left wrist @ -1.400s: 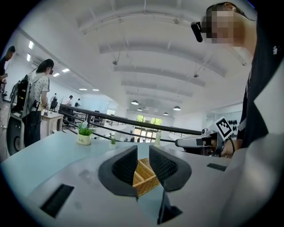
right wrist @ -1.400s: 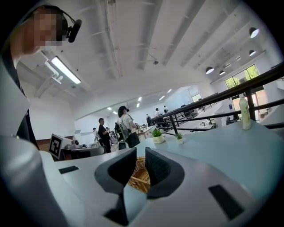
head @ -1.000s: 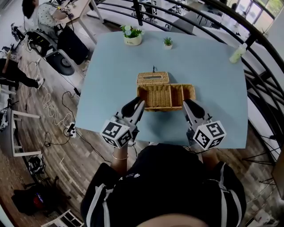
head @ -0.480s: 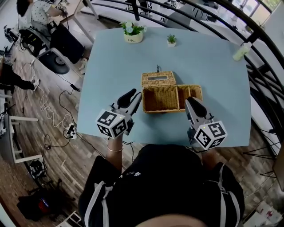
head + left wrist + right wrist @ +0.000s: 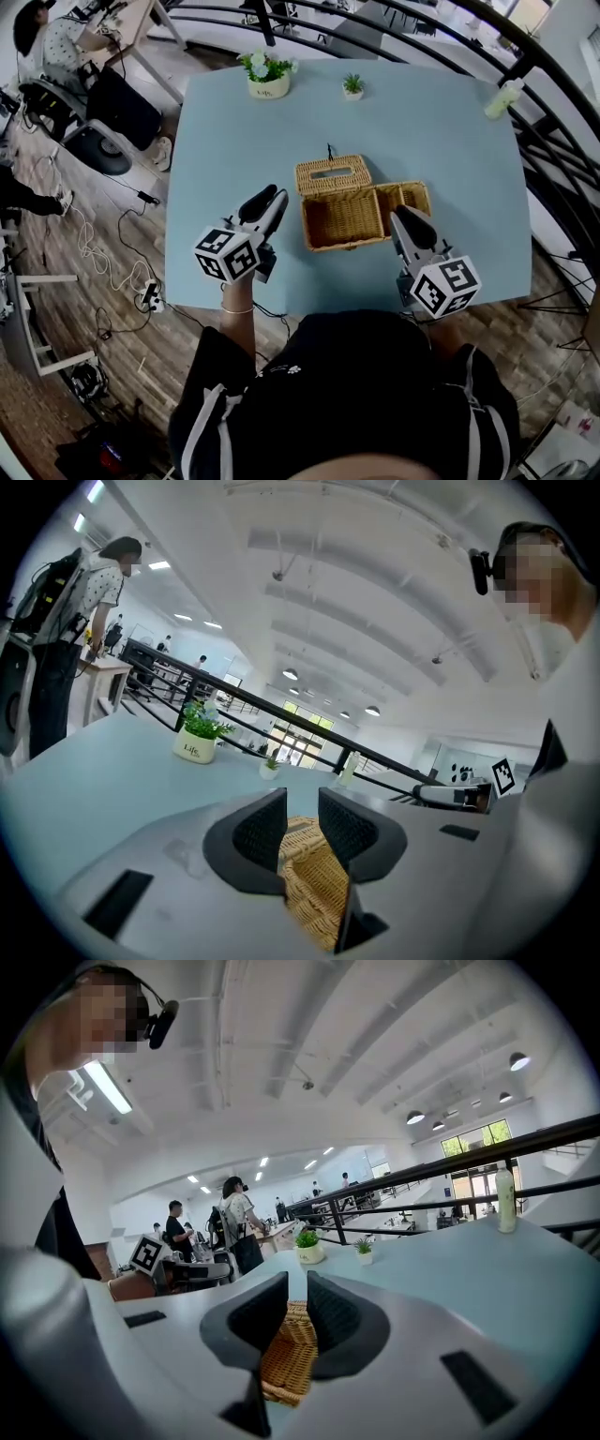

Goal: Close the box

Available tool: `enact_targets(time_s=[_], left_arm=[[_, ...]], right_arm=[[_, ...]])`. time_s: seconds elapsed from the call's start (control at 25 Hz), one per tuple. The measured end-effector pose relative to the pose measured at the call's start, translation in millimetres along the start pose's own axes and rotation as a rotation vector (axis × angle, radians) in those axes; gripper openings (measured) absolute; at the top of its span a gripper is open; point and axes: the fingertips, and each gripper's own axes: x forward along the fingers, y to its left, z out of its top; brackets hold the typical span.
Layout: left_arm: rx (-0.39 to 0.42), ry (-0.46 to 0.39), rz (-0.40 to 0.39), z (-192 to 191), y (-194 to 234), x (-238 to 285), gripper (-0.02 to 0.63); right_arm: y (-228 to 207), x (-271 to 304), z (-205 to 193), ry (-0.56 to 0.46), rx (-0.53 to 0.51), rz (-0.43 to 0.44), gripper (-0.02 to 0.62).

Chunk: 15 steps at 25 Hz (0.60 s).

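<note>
**Currently open: wicker box, closing not yet begun**

**Item.** Wicker box (image 5: 345, 220), mid-table and somewhat nearer the person's edge. Its larger left compartment is uncovered. The lid (image 5: 327, 174), woven with a slot in its middle, is thrown back behind the far rim. Whether the smaller right compartment has a cover of its own cannot be told.

**Progress.** Judged nil: the lid is back and neither tool is on it. The whole swing forward and down remains.

**Tools.**
- Left gripper (image 5: 270, 194): just beside the box's left wall. Its jaws have just been opening and stand apart. Wicker shows beyond the gap, with nothing pressed between the pads.
- Right gripper (image 5: 398, 214): at the box's near right corner. Its jaws are parted by a narrow slit. Wicker shows through the slit, with no visible pinch.

**Edges.** The near edge of the table (image 5: 431, 141) runs just behind both tools. The left edge is near the left gripper's marker cube.

**Open room.**
- Bare tabletop lies on every side of the box.
- The potted plant (image 5: 265, 75) and small plant (image 5: 352, 86) stand at the far edge, well apart from the lid.
- The bottle (image 5: 503, 97) stands at the far right corner.
- Nothing stands in the lid's likely path over the compartment.
</note>
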Motion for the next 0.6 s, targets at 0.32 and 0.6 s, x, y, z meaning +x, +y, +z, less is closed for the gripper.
enact_targets(time_s=[0.32,0.6], left_arm=[[-0.062,0.042,-0.009,-10.7,38.7,20.8,0.115],[-0.173,0.144,-0.056,-42.7,56.5,45.6,0.127]], right_arm=[[-0.1,2.8,-3.1,0.032,-0.006,-0.031,0.063],[-1.9,13.7,-3.6,0.035,0.001,-0.047,0.064]])
